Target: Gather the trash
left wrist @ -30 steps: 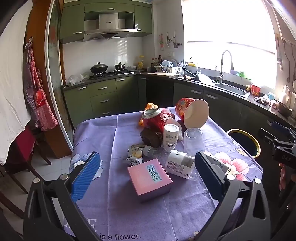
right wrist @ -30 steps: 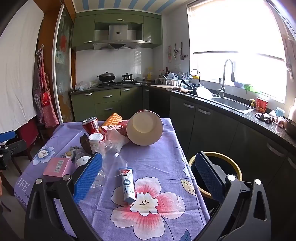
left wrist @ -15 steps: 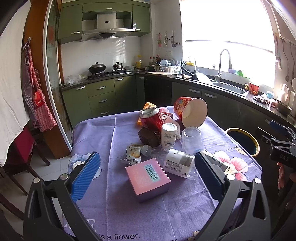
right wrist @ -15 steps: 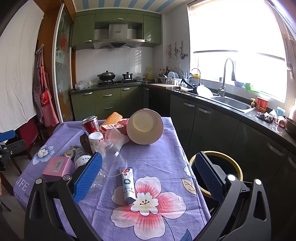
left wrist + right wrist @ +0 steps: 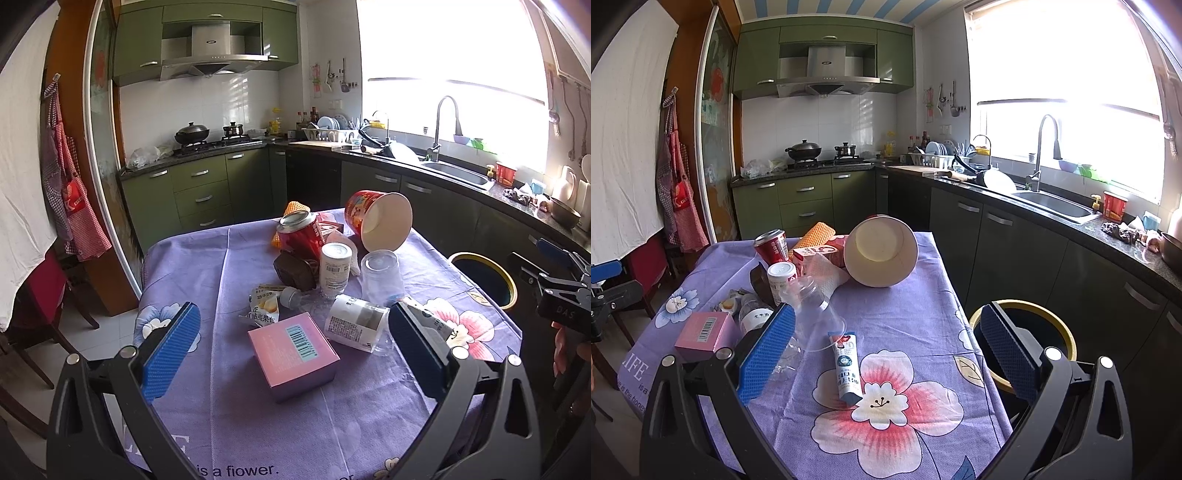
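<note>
— Green kitchen cabinets stand behind a table with a purple flower cloth. Where is the trash?

— It lies in a heap on the cloth: a pink box, a red can, a paper bucket on its side, a clear cup, and a tube apart from the heap.

— Why is the bin there?

— It stands just beside the table edge, probably so each piece can drop in easily.

— And the grippers?

— The left gripper is spread wide, empty, framing the pink box. The right gripper is also spread and empty, above the tube. I think the first grasp is not yet made.
</note>
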The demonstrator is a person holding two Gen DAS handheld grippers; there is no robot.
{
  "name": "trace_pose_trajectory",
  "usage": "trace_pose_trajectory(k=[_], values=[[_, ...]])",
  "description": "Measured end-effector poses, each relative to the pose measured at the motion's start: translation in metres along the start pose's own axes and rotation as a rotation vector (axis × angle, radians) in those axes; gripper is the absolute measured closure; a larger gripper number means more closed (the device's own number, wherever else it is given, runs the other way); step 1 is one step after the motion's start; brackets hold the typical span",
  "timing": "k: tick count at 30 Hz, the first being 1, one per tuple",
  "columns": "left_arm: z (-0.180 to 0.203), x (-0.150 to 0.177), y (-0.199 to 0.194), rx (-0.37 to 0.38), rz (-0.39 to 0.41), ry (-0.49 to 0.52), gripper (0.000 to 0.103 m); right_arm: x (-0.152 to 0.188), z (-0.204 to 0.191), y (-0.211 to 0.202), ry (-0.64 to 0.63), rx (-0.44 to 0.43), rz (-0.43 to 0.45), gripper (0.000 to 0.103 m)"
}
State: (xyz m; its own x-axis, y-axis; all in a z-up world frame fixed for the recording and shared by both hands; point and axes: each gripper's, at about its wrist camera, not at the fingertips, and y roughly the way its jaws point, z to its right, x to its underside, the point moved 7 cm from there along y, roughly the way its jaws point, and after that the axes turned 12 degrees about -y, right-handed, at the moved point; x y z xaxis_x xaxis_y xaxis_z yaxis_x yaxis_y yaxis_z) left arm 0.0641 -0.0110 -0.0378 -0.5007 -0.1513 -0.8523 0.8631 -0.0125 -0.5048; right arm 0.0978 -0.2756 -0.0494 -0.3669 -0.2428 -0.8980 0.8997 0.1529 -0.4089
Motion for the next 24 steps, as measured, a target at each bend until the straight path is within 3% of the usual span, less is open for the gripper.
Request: trace_pose_trajectory(k=[24], values=[[0.0026, 0.002, 0.0023, 0.003, -0.005, 0.004, 0.006, 0.0014, 0.0003, 0.0026, 0.0, -0.002, -0.005, 0.004]])
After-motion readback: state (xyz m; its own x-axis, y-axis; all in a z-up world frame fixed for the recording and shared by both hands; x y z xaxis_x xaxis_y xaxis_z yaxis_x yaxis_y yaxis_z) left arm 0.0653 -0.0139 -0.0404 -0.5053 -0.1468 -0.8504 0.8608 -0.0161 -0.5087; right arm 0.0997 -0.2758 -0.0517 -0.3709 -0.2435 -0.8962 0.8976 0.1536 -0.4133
